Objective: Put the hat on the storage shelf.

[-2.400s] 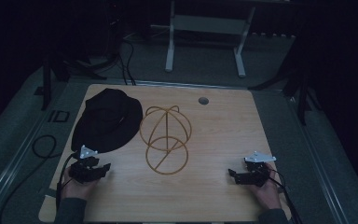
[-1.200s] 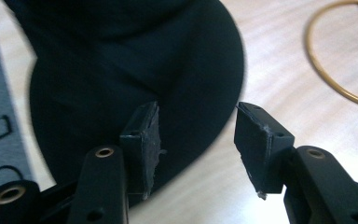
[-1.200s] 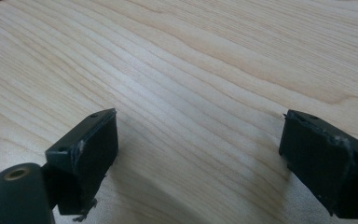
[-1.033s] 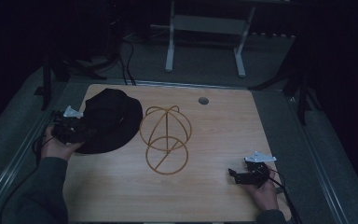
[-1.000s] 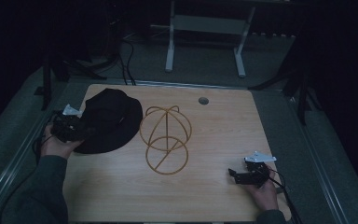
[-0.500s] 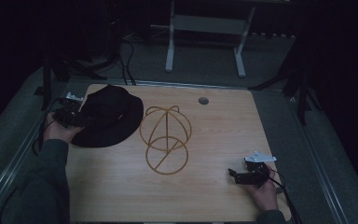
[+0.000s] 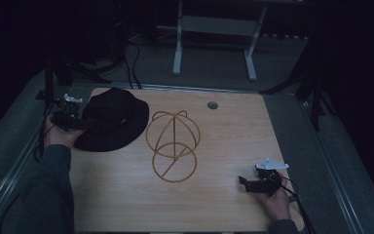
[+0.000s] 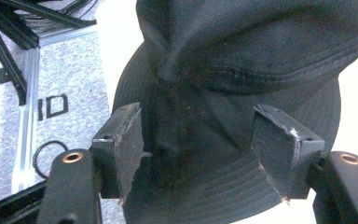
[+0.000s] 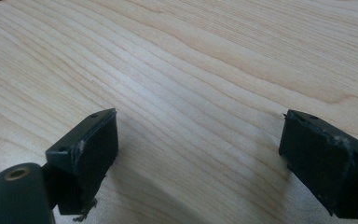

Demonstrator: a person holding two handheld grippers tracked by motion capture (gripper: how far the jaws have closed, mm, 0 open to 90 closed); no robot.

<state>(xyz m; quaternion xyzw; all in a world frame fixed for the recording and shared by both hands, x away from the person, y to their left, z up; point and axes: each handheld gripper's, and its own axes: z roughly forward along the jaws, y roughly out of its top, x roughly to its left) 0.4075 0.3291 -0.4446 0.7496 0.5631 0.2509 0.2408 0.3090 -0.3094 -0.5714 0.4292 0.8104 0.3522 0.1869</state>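
Observation:
A black bucket hat [image 7: 114, 119] lies at the far left of the wooden table [image 7: 233, 141]. Beside it to the right stands a golden wire hat stand [image 7: 173, 146], a dome of hoops on a ring base. My left gripper [image 7: 80, 122] is at the hat's left edge, pointing into it. In the left gripper view it [image 8: 196, 135] is open, with the hat's brim and crown [image 8: 261, 60] lying between the jaws. My right gripper [image 7: 246, 183] rests near the front right corner, held by a hand. Its jaws [image 9: 200, 140] stand wide open over bare wood.
A round cable grommet [image 7: 212, 105] sits at the table's far edge. Behind the table stand white desk legs [image 7: 177, 44], with cables [image 7: 131, 53] on the grey floor. A metal rail and an "ID" mark [image 8: 53, 106] lie left of the table.
My left gripper has travelled from the table's front left up along the left edge to the hat's side. The right gripper, hat and wire stand have not moved.

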